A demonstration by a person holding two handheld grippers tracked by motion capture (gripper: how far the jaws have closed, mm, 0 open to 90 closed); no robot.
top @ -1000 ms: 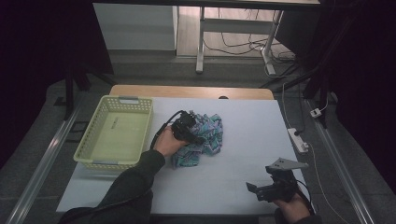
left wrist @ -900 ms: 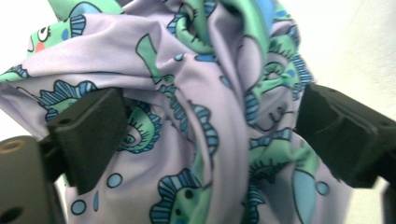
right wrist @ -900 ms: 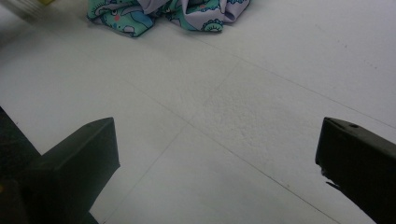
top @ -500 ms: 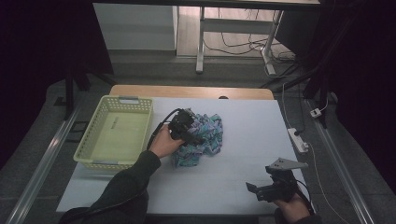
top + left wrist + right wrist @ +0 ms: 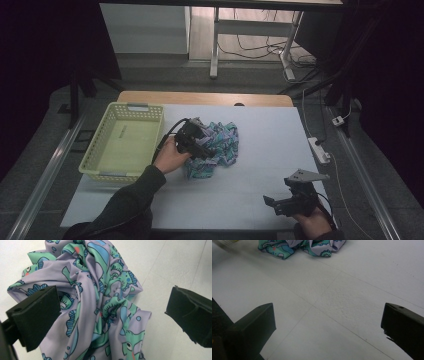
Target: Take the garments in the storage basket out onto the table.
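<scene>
A crumpled cloth (image 5: 220, 145) with a lilac, green and blue pattern lies bunched at the middle of the white table (image 5: 270, 150). My left gripper (image 5: 200, 145) hovers right over the cloth (image 5: 100, 302), its jaws wide open on either side of the heap, nothing clamped. My right gripper (image 5: 282, 204) rests low near the table's front right edge, open, with bare table between its jaws (image 5: 327, 322). In the right gripper view the cloth (image 5: 299, 246) shows far off at the top.
A pale yellow plastic basket (image 5: 100, 150) stands on the table's left side, beside the cloth, with nothing visible inside. A power strip (image 5: 319, 150) and cables lie on the floor to the right. A wooden strip (image 5: 205, 98) runs along the table's far edge.
The left gripper has shifted slightly over the cloth, and the cloth looks a little more bunched. The right gripper has stayed put.
</scene>
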